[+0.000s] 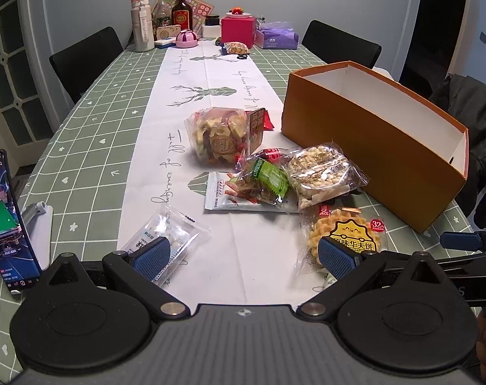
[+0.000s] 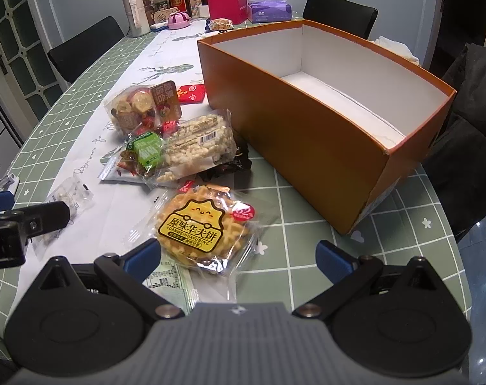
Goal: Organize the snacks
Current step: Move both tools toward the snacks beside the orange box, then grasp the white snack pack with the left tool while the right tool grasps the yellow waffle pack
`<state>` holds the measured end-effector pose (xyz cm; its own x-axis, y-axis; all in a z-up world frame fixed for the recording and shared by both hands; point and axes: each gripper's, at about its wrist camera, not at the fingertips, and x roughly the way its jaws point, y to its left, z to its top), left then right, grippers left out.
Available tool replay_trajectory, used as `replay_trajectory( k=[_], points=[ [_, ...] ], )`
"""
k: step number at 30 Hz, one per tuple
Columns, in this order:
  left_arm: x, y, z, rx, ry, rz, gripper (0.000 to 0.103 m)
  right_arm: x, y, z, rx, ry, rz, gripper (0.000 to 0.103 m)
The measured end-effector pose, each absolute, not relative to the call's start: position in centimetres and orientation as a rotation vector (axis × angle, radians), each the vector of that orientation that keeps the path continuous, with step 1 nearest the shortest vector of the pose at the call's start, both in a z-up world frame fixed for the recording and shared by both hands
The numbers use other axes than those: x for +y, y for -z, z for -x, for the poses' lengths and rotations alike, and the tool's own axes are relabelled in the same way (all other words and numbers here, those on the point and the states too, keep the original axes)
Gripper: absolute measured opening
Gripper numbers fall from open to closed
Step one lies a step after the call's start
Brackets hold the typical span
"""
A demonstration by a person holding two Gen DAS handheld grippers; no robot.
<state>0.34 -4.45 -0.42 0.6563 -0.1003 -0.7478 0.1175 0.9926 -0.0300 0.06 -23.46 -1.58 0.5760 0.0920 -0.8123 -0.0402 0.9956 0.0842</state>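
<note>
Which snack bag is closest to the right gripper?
The clear-wrapped round yellow waffle packet, lying right before the open right gripper. The puffed-rice packet and dried-fruit bag lie farther back.

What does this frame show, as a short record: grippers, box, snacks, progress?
left gripper: open, holding nothing, above the table
right gripper: open, holding nothing, nearest the waffle pack
box: orange, open top, no snacks visible inside
snacks: waffle pack, puffed rice pack, dried fruit bag, all on the table beside the box
progress: nothing packed yet
</note>
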Motion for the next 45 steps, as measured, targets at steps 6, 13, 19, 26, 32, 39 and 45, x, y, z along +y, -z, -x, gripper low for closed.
replay_trajectory(
  k=[6, 13, 19, 26, 32, 39, 45],
  points=[
    [-4.3, 0.4, -0.4, 0.847, 0.123, -0.02, 0.103, -23.5, 1.5, 0.0, 0.952, -0.079, -0.059, 0.1],
    [-4.4, 0.4, -0.4, 0.847, 0.122, -0.02, 0.103, -23.5, 1.5, 0.0, 0.951, -0.078, -0.059, 0.1],
    [-4.3, 0.4, -0.3, 0.849, 0.122, -0.019, 0.103, -23.5, 1.5, 0.0, 0.952, -0.078, -0.058, 0.1],
    [-4.3, 0.5, -0.3, 0.85, 0.121, -0.019, 0.103, -23.5, 1.6, 0.0, 0.952, -0.077, -0.057, 0.1],
    [-4.3, 0.5, -0.2, 0.849, 0.121, -0.018, 0.103, -23.5, 1.6, 0.0, 0.952, -0.077, -0.057, 0.1],
    [-4.2, 0.5, -0.3, 0.861, 0.16, -0.021, 0.103, -23.6, 1.6, -0.3, 0.959, -0.106, -0.049, 0.1],
    [-4.5, 0.4, -1.3, 0.88, 0.243, -0.116, 0.103, -23.8, 0.3, -2.4, 0.964, -0.224, 0.033, 0.1]
  ],
)
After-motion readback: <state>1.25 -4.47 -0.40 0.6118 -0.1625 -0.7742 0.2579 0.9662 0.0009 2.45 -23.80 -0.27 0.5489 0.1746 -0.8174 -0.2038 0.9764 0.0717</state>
